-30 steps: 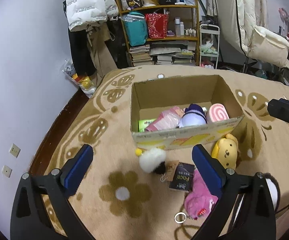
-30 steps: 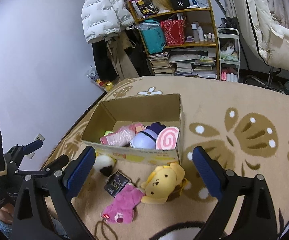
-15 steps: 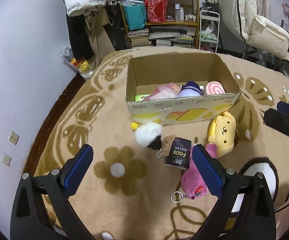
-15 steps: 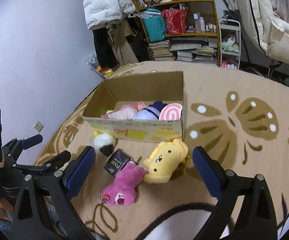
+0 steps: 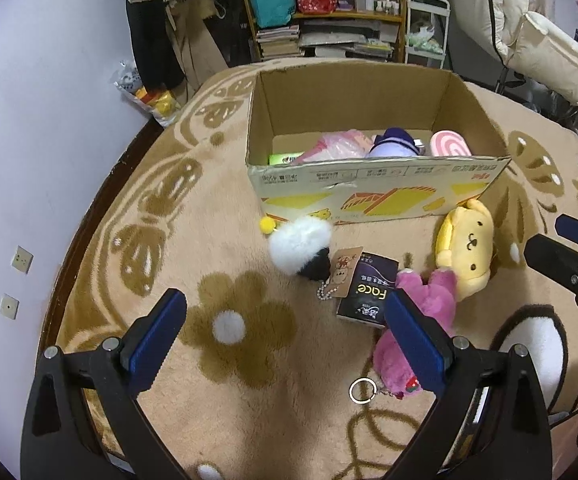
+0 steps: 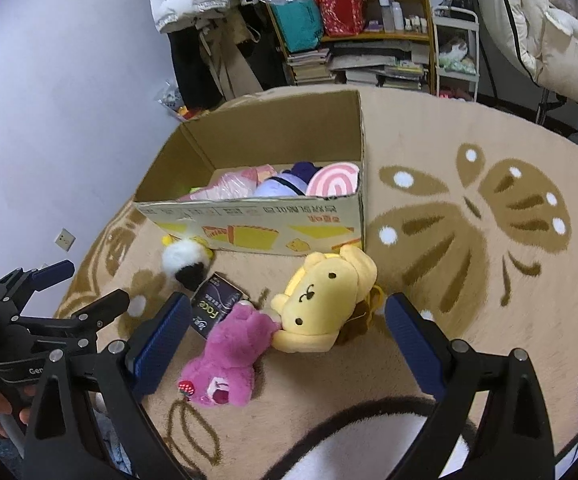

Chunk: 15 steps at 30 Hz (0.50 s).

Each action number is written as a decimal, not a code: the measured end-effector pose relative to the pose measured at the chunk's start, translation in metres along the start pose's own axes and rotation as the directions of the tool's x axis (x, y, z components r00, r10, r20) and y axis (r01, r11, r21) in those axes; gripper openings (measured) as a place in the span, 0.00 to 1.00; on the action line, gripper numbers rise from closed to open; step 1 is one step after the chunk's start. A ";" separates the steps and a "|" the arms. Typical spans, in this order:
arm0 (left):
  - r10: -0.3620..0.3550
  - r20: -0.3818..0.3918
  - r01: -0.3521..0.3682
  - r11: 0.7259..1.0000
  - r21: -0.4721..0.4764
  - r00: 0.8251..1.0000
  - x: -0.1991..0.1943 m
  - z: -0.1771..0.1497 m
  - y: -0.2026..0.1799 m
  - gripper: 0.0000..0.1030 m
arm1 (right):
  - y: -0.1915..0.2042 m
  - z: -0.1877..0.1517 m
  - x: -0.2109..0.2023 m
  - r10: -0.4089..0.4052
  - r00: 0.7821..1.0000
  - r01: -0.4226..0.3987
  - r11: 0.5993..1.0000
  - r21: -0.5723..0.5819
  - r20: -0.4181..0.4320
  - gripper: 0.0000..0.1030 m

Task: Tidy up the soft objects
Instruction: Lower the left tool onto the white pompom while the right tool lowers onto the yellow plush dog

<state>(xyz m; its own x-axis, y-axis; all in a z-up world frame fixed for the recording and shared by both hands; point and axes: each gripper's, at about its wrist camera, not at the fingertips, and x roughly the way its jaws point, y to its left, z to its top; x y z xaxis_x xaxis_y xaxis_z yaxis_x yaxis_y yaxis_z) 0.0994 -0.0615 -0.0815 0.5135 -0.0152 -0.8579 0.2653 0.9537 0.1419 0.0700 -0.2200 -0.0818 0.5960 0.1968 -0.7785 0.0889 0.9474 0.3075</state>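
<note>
An open cardboard box (image 5: 369, 184) (image 6: 257, 224) stands on the rug and holds a pink bag, a purple plush and a pink swirl cushion (image 5: 449, 146). In front of it lie a white-and-black fluffy ball (image 5: 301, 248) (image 6: 183, 258), a dark "Face" packet (image 5: 369, 290) (image 6: 215, 304), a pink bear plush (image 5: 413, 344) (image 6: 229, 364) and a yellow dog plush (image 5: 467, 248) (image 6: 321, 304). My left gripper (image 5: 285, 340) is open and empty, above the rug near the ball and packet. My right gripper (image 6: 287, 344) is open and empty, over the pink and yellow plushes.
A beige rug with brown flower and butterfly patterns (image 5: 229, 320) covers the floor. A shelf with books and bags (image 5: 325, 20) and hanging coats stand behind the box. A white wall with sockets (image 5: 21, 260) runs along the left. A small metal ring (image 5: 363, 390) lies by the pink plush.
Both grippers have dropped lower and closer to the toys in front of the box. The toys have not moved. Both stay open.
</note>
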 end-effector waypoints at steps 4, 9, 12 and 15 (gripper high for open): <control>0.022 -0.009 -0.022 1.000 0.006 1.000 0.009 0.004 0.001 0.95 | -0.003 0.001 0.010 -0.003 1.000 0.003 1.000 0.016 -0.015 0.99; 0.017 -0.021 -0.017 1.000 -0.010 1.000 0.021 0.012 0.006 0.95 | -0.006 0.003 0.020 -0.006 1.000 0.006 1.000 0.027 -0.029 0.99; 0.014 -0.025 -0.014 1.000 -0.014 1.000 0.029 0.018 0.007 0.95 | -0.008 0.004 0.026 -0.005 0.999 0.007 0.999 0.032 -0.036 0.99; 0.011 -0.027 -0.011 1.000 -0.012 1.000 0.037 0.024 0.007 0.95 | -0.009 0.006 0.032 -0.007 0.999 0.009 0.999 0.037 -0.042 0.99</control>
<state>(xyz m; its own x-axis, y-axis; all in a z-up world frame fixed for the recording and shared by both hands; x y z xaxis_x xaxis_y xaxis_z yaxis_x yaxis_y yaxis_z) 0.1396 -0.0628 -0.1006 0.4946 0.0031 -0.8691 0.2501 0.9572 0.1457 0.0933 -0.2243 -0.1060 0.5615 0.2002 -0.8029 0.1239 0.9390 0.3208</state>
